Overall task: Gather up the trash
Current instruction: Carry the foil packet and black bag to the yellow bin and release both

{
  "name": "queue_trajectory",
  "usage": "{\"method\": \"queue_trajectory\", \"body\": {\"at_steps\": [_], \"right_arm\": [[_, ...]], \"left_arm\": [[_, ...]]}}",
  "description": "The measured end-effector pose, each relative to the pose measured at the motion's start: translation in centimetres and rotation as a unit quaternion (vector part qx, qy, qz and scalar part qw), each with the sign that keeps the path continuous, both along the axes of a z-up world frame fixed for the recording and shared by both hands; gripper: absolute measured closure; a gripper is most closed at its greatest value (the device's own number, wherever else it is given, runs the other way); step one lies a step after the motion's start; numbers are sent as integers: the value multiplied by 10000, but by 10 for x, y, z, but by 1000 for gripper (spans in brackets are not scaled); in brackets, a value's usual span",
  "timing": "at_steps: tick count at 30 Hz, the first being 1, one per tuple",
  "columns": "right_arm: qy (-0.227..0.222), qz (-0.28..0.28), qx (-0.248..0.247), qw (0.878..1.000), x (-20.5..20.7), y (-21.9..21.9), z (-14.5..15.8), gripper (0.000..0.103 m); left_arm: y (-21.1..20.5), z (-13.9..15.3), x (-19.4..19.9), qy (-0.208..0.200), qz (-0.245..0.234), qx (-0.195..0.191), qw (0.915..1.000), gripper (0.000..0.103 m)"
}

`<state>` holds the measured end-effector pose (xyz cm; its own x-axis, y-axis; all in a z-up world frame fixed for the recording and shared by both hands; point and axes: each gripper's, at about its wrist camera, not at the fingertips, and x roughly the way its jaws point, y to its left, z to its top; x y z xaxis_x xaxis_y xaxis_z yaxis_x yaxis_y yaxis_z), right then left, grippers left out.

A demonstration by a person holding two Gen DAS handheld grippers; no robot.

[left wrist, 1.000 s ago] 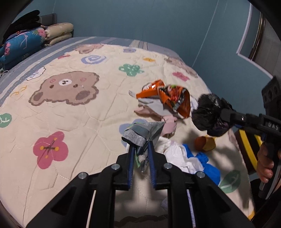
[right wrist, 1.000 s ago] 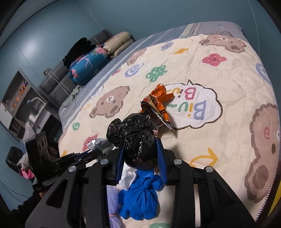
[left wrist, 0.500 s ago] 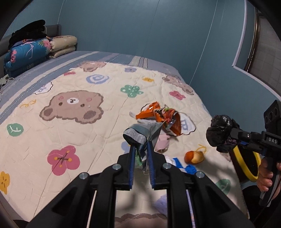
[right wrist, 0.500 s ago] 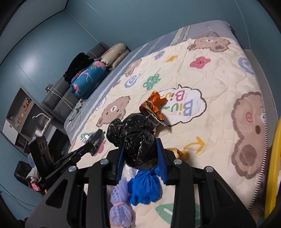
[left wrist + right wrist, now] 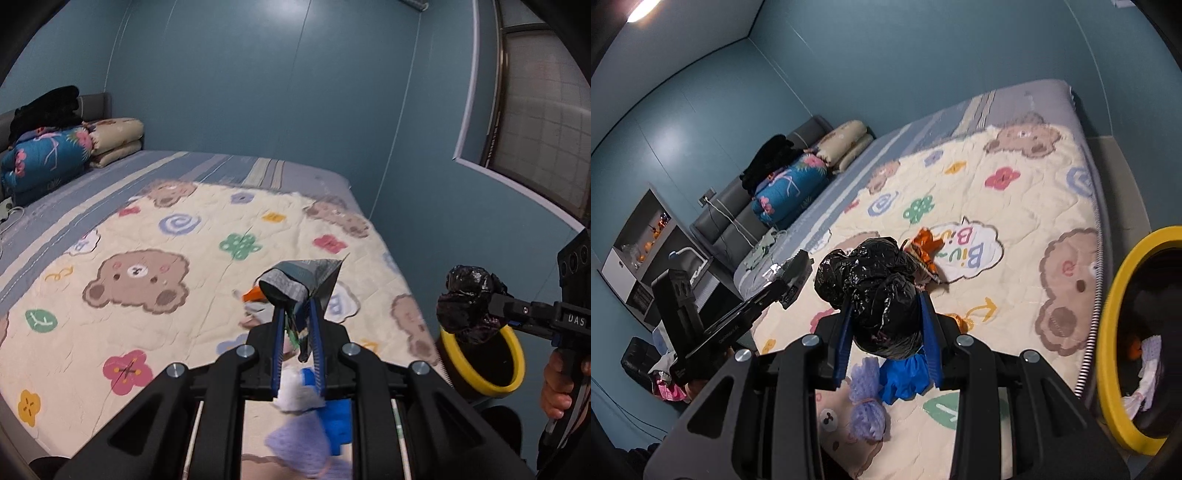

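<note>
Left tool (image 5: 298, 325) pinches a grey foil wrapper (image 5: 301, 282), right tool (image 5: 888, 325) clamps a crumpled black bag (image 5: 875, 291), both over the bed (image 5: 1015, 177). Light, soft, crinkly; grip the bunched middle. Yellow-rimmed bin (image 5: 1108, 332) waits beside.

Folded quilts (image 5: 70, 147) lie on the bear bedspread (image 5: 140, 273)

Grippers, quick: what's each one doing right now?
Left gripper: shut on a silver wrapper.
Right gripper: shut on a black bag.
</note>
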<state>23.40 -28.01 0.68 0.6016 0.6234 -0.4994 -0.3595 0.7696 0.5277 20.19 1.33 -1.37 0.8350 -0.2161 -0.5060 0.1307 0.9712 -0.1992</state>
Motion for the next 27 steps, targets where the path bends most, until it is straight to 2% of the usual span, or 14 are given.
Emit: {"method": "queue_trajectory", "body": {"at_steps": [10,16,27], "right_arm": [[-634,-521,-34,9966,-42,-54,51,71],[-730,-899,-49,9933,-53,-90,59,71],[-854,-1680,-3,9821,-71,-157,66,71]], "left_arm": [[-56,48,-16,-457,-363,131,9982,90],[-97,64,-17,-600,-723,273,9952,90],[-162,71,-5,-635,-1283,387,9889,90]]}}
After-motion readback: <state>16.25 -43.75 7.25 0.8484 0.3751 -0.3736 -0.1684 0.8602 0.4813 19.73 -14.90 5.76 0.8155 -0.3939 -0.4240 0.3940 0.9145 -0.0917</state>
